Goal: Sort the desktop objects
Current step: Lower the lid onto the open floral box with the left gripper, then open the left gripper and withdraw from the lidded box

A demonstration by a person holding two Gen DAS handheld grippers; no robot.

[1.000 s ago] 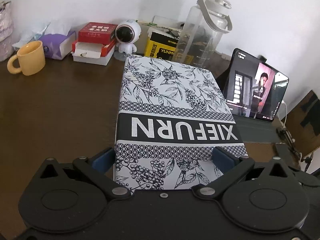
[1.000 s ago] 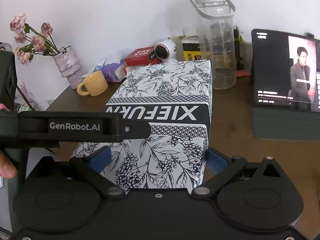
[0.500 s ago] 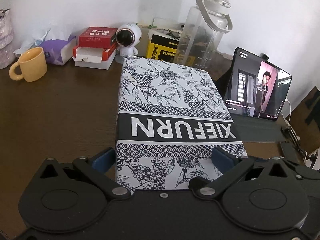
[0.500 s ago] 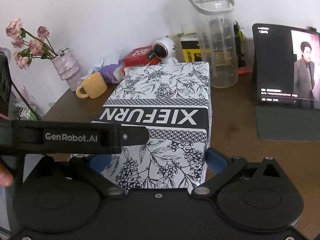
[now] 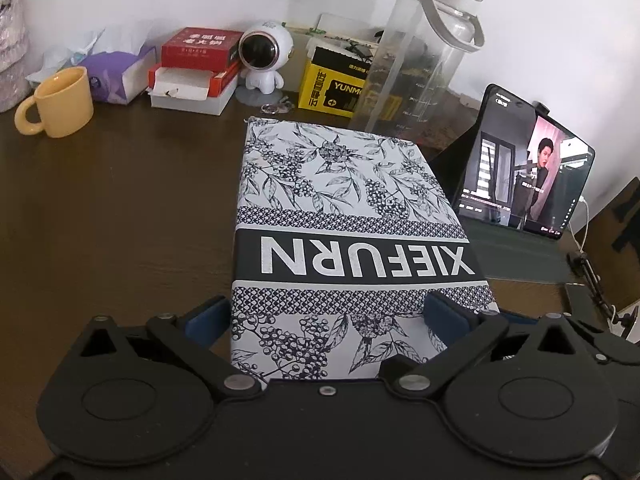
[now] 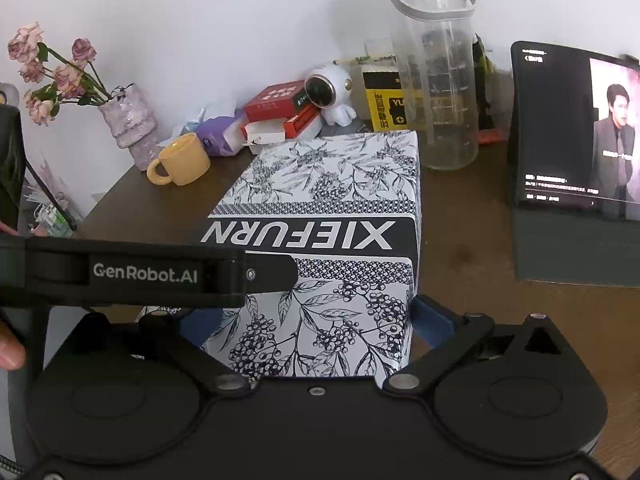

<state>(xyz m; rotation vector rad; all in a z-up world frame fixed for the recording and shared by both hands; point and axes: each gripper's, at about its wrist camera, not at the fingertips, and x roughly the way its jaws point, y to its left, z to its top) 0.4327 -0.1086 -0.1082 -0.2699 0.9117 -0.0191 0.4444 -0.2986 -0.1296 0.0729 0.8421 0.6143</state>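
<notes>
Two grippers on one item: the black-and-white botanical-print rectangular box marked "XIEFURN" [image 5: 348, 240] lies flat on the dark brown wooden desk [image 5: 112, 216]. Left gripper [image 5: 326, 314] has its blue pads against both long sides of the box's near end, clamped on it. Right gripper [image 6: 316, 322]: right-hand pad touches the box side; left-hand pad sits behind the other tool's black "GenRobot.AI" arm [image 6: 140, 272], so full contact can't be confirmed, but the box fills the jaw gap.

Left wrist view, around the box:
- 10 o'clock: yellow ceramic mug [image 5: 58, 104], purple tissue pack [image 5: 118, 74], stacked red-and-white cartons [image 5: 194, 68]
- 12 o'clock: white astronaut-shaped figurine [image 5: 264, 58], yellow-black carton [image 5: 336, 88]
- 1 o'clock: clear plastic water jug with grey strap handle [image 5: 420, 60], just beyond the box's far corner
- 2 o'clock: propped tablet playing video [image 5: 524, 184]

Right wrist view, 10 o'clock: pale textured vase of dried pink roses [image 6: 128, 128] at the desk's edge.
</notes>
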